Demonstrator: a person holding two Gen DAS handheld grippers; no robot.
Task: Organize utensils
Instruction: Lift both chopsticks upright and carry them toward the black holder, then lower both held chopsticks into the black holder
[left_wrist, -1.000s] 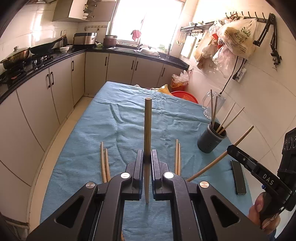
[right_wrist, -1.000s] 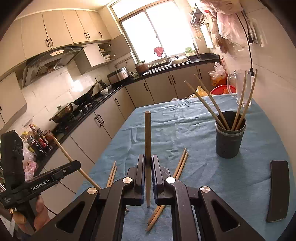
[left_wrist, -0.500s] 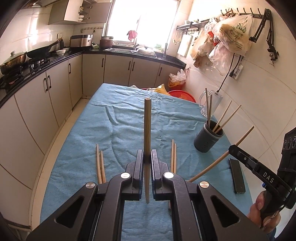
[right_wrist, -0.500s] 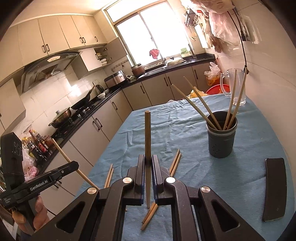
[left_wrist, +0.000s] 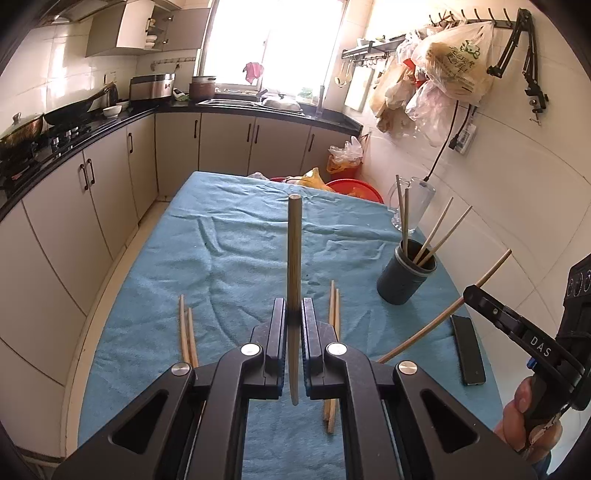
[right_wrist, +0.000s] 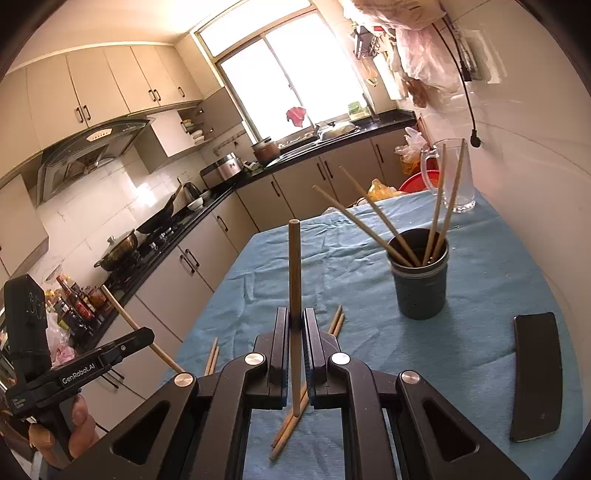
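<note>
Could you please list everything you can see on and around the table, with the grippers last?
tablecloth: one, blue, covering the table
holder: one, dark grey, on the cloth, four chopsticks inside
loose chopsticks: two pairs, wooden, flat on the cloth
phone: one, black, near the holder
glass jug: one, clear, far corner by the wall
basin: one, red, beyond the table
left gripper: black, shut on a chopstick
right gripper: black, shut on a chopstick

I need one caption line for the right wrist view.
Right gripper holds one chopstick upright before a dark cup.
</note>
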